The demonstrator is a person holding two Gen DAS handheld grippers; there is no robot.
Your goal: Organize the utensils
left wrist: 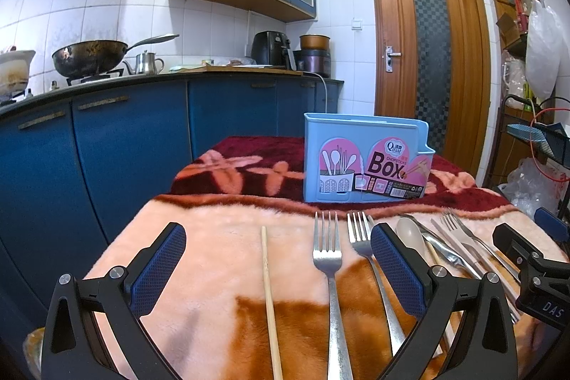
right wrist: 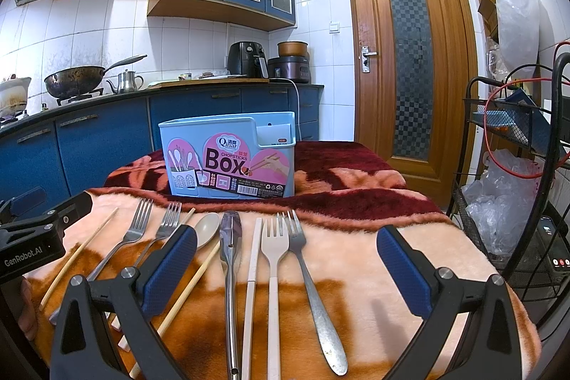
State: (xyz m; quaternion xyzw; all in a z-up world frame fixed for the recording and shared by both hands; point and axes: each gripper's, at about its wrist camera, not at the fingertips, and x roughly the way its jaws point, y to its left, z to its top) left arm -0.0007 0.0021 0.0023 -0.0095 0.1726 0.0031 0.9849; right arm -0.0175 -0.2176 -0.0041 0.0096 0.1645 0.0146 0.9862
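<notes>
Nearest the lens in the left wrist view, the left gripper [left wrist: 278, 267] fills the bottom of the frame with its jaws spread wide and nothing between the blue pads; its black arms are cut off by the lower edge. Between them lie a bamboo chopstick [left wrist: 268, 294] and a steel fork [left wrist: 331, 273], both running off the bottom edge. A second steel fork [left wrist: 359, 234] is partly hidden behind the right-hand pad, and the beige spoon [left wrist: 409, 232] beyond it shows only its bowl. Further right the utensils overlap into a bundle that is hard to separate.

At the bottom of the right wrist view the right gripper [right wrist: 286, 267] is likewise released, jaws wide and empty. Between its pads, side by side, lie a long steel utensil [right wrist: 229, 258] whose head is hard to identify, a beige flat stick [right wrist: 253, 258], a beige plastic fork [right wrist: 273, 248] and a worn steel fork [right wrist: 310, 273]. The left-hand pad there covers the beige spoon's handle and part of a second chopstick [right wrist: 192, 280].

All the utensils rest on the peach and brown blanket [right wrist: 356, 258], in the lower half of both frames. Above them, at mid-frame, the blue chopsticks box [right wrist: 228, 159] stands upright on the dark red band of the blanket, label facing the cameras; its inside cannot be seen.

At the lower left edge of the right wrist view, the other gripper's black body is only partly visible.
</notes>
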